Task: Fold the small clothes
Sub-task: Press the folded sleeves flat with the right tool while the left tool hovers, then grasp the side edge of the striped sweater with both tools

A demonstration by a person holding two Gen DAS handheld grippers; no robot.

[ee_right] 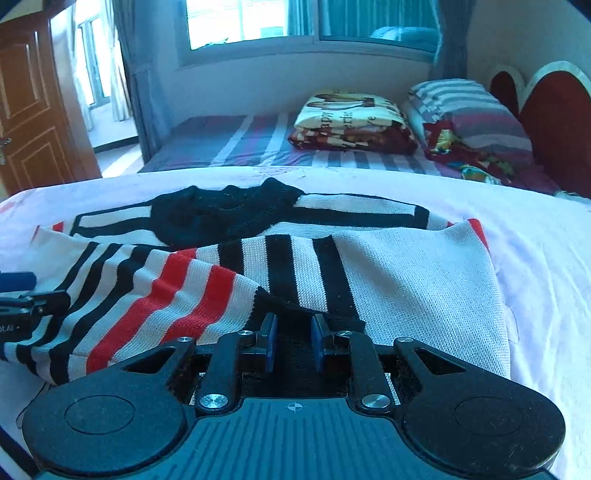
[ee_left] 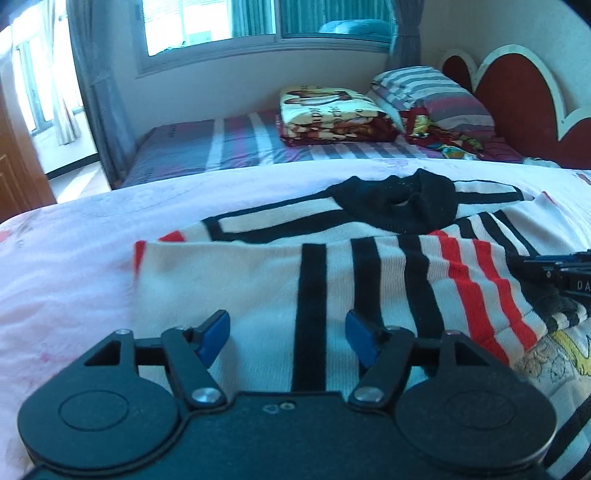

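Observation:
A small white knit sweater (ee_left: 251, 288) with black and red stripes and a black collar (ee_left: 399, 203) lies on a pale pink sheet (ee_left: 66, 258); its sleeves are folded over the body. My left gripper (ee_left: 287, 338) is open, low over the left folded sleeve, with nothing between its blue pads. My right gripper (ee_right: 293, 341) is shut on the black cuff of the right sleeve (ee_right: 295, 306), which lies across the sweater (ee_right: 406, 280). Each gripper shows at the edge of the other's view: the right one (ee_left: 554, 273) and the left one (ee_right: 22, 295).
Beyond the pink sheet is a striped bed (ee_left: 221, 144) with a folded printed blanket (ee_left: 332, 114), striped pillows (ee_left: 432, 96) and a red heart-shaped headboard (ee_left: 517, 92). A window (ee_right: 306, 22) and a wooden door (ee_right: 33, 103) stand behind.

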